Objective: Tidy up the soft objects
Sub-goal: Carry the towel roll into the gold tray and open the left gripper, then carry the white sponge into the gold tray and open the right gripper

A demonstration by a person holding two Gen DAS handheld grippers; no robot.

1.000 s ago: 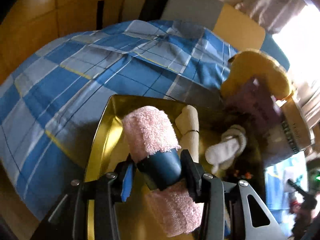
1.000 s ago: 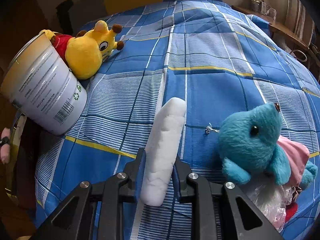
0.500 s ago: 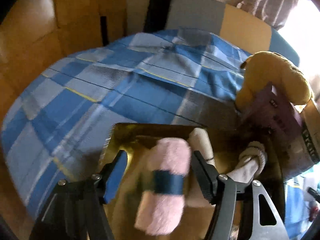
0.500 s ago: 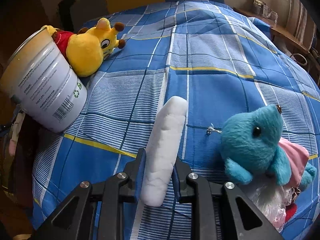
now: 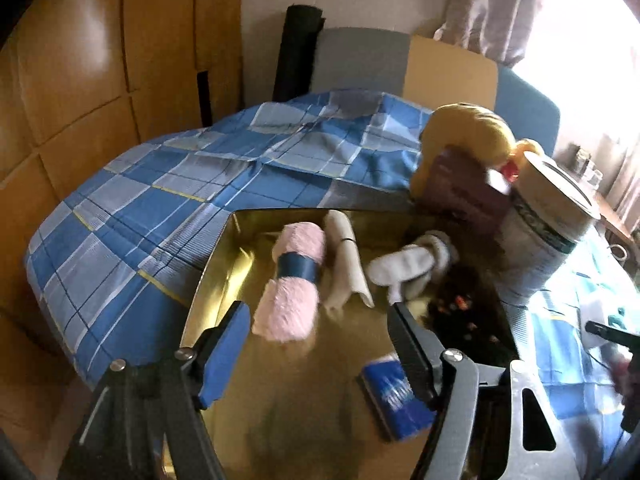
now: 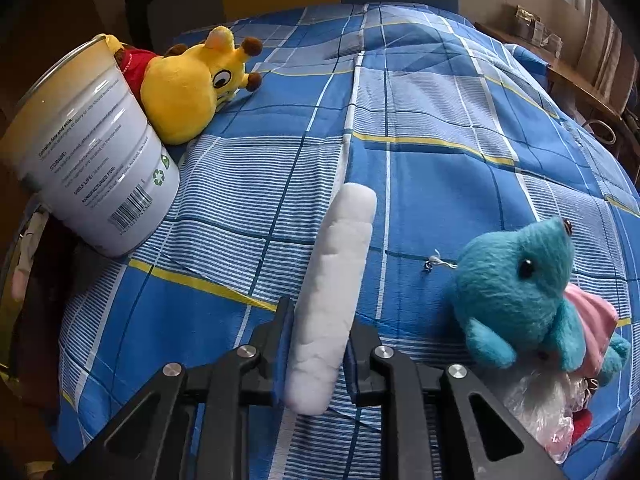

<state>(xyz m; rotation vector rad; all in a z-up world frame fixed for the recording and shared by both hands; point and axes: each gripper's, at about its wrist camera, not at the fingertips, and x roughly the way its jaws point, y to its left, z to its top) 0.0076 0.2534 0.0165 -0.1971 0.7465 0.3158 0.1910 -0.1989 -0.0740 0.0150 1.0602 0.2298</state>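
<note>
A pink rolled towel with a dark blue band [image 5: 292,284] lies in the gold tin tray [image 5: 212,276], beside a cream roll [image 5: 344,264] and a white sock bundle [image 5: 408,268]. My left gripper [image 5: 320,330] hangs above and behind the towel, its jaws opening with nothing between them. In the right wrist view my right gripper [image 6: 318,346] is shut on a long white roll [image 6: 336,292] that points away over the blue checked bedspread [image 6: 420,128]. A teal plush [image 6: 516,288] lies to its right, a yellow plush [image 6: 192,84] at the far left.
A large grey tin can [image 6: 88,152] leans by the yellow plush and next to the tray [image 5: 540,232]. A small blue box [image 5: 396,396] lies in the tray near my left fingers. Crinkled clear plastic [image 6: 548,400] sits under the teal plush. Wooden cupboards [image 5: 80,80] stand left.
My left gripper let go of the pink towel, opened wide and drew back and up; the towel now lies in the tray. The right gripper stays shut on the white roll.
</note>
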